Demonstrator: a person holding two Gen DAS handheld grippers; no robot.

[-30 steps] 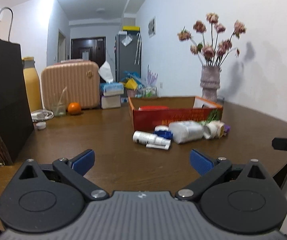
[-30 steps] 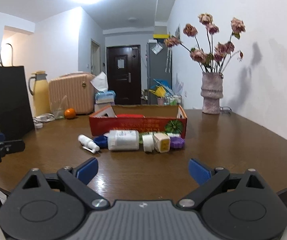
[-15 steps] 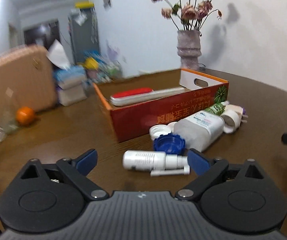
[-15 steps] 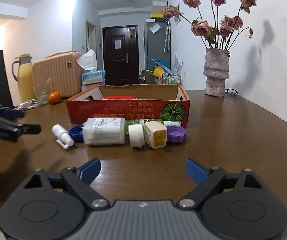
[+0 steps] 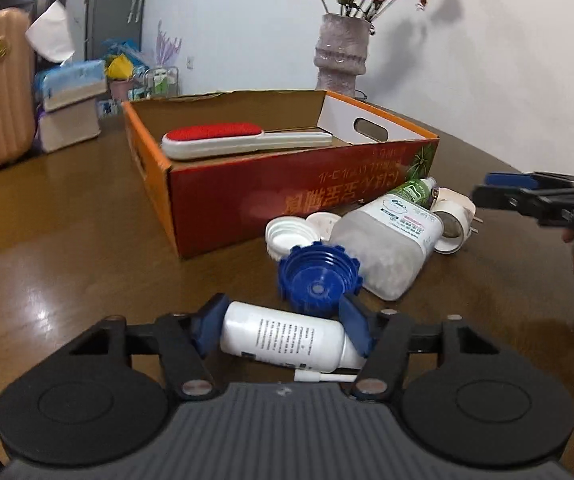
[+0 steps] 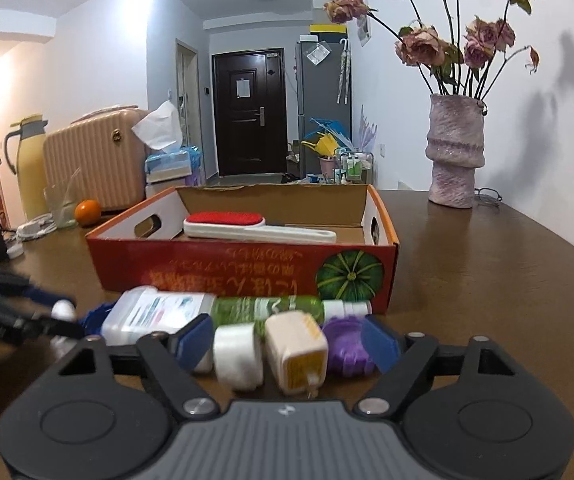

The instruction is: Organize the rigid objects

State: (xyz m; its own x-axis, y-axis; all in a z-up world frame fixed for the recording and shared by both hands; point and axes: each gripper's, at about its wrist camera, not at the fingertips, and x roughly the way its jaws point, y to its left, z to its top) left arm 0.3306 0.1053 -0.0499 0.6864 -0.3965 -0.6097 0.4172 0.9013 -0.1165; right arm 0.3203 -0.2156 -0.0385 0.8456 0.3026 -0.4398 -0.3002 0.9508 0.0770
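The spray bottle (image 5: 283,338) is bracketed crosswise by the closing left gripper (image 5: 281,328); the right gripper's (image 6: 287,340) half-wide jaws straddle two small items.

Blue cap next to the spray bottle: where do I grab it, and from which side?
Grip the blue cap across its ribbed outer rim, coming down from above. It lies open side up on the table, so the ridged wall gives the pads purchase. The white bottle is close against its right and the spray bottle sits just in front, so set the pads where the rim is free, probably front-left and back-right.
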